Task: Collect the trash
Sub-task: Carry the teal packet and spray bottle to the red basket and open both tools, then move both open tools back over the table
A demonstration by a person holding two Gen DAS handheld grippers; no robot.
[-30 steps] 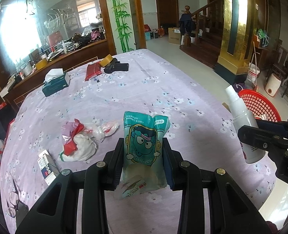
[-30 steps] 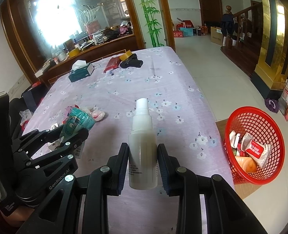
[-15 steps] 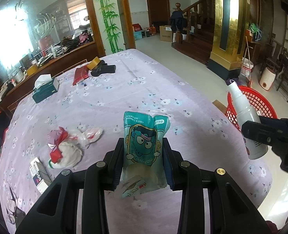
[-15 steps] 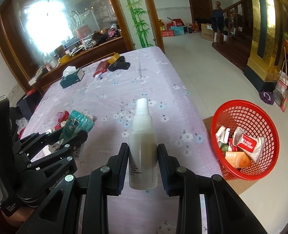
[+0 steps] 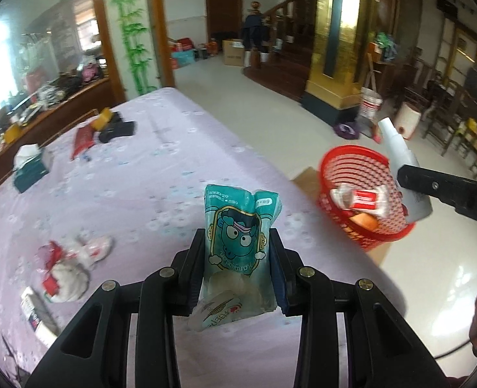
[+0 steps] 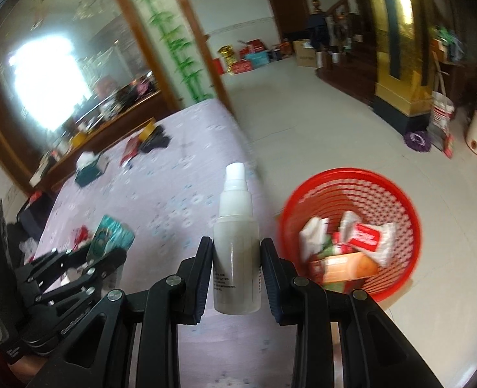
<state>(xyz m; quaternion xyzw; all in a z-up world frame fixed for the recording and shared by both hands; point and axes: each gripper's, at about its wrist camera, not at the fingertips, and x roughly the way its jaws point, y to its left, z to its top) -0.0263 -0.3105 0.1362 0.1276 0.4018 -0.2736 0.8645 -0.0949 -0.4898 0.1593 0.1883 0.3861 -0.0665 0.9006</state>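
We hold a teal snack packet [image 5: 241, 242] upright in our left gripper [image 5: 238, 258], both pads pressed against its sides, above the near edge of the table [image 5: 160, 174]. Our right gripper [image 6: 236, 258] pinches a white spray bottle [image 6: 236, 245] by its body, nozzle pointing up and away from us.

Ahead and to the right of the right gripper, down on the floor beside the table, stands the red basket [image 6: 403, 200]. Inside it we see a white wrapper with a red label [image 6: 369, 237], an orange packet [image 6: 348, 265] lying across the bottom, a folded white wrapper [image 6: 311, 236] at the left side, and some green and red scraps between them that are too blurred to name. From the left wrist view the same basket [image 5: 345, 161] sits ahead and to the right of the packet, with the spray bottle [image 5: 400, 161] hanging over its far rim.

To the left of the left gripper, on the table, lies a crumpled white and red plastic bag [image 5: 70, 262] and, nearer us, a small box [image 5: 36, 313]. Far ahead to the left sit a tissue box [image 5: 29, 168], a red pouch [image 5: 83, 137] and a black case [image 5: 117, 129].
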